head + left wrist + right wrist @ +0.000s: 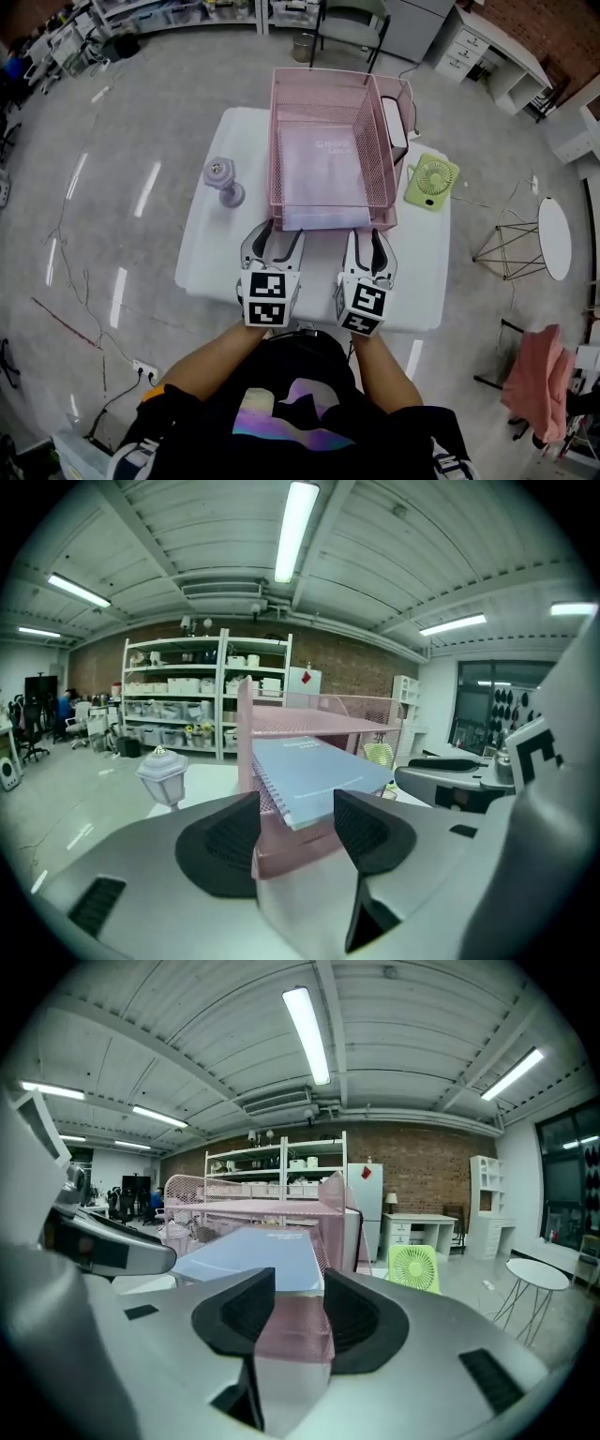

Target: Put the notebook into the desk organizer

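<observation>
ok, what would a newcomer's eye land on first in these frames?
The pink mesh desk organizer in the middle of the white table, with a pale notebook lying in its lower tray, its near edge poking out toward the person. Right in front of it, the left gripper and right gripper sit side by side, open and holding nothing. A lime-green fan lies to the organizer's right.
</observation>
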`<state>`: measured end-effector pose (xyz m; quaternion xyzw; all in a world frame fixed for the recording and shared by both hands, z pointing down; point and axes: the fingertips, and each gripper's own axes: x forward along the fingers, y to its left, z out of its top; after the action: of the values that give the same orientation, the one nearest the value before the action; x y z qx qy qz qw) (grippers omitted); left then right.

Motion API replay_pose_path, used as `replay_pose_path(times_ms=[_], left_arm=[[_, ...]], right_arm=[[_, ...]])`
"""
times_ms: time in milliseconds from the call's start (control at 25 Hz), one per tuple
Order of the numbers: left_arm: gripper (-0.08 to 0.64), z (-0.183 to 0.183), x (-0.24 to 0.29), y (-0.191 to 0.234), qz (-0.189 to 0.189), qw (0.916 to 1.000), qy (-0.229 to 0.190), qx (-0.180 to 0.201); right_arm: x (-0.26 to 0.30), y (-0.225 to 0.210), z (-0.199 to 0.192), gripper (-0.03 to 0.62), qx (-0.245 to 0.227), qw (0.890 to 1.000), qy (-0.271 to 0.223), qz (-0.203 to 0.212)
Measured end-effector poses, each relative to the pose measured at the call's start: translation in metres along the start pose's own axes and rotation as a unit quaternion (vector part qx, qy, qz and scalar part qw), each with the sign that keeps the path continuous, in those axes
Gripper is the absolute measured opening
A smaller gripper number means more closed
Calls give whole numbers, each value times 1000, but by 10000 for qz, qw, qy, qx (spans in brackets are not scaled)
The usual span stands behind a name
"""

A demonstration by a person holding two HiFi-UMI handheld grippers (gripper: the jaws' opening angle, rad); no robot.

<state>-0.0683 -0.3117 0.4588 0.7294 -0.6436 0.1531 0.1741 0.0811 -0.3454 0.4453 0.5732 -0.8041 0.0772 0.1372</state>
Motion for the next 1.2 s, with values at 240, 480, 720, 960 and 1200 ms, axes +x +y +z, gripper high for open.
replay_pose_path(times_ms=[240, 480, 720, 960, 1200], left_arm=[[232, 10, -34, -6, -293, 9988, -321, 203], [147, 10, -89, -10, -575, 9955, -673, 326], [14, -2, -157, -10, -911, 9913, -864, 388], [9, -27, -196, -26, -1254, 9876, -834, 444], [9, -39, -217, -42, -1074, 9896, -847, 449]], right_arm=[[-35, 22, 15, 94, 111, 9997, -197, 131], [-90, 57, 22, 43, 172, 9991, -325, 222], [-150, 98, 19, 26, 81, 9993, -298, 212], [-193, 127, 11, 20, -155, 9988, -200, 421], [-213, 126, 0, 18, -178, 9966, -137, 792]])
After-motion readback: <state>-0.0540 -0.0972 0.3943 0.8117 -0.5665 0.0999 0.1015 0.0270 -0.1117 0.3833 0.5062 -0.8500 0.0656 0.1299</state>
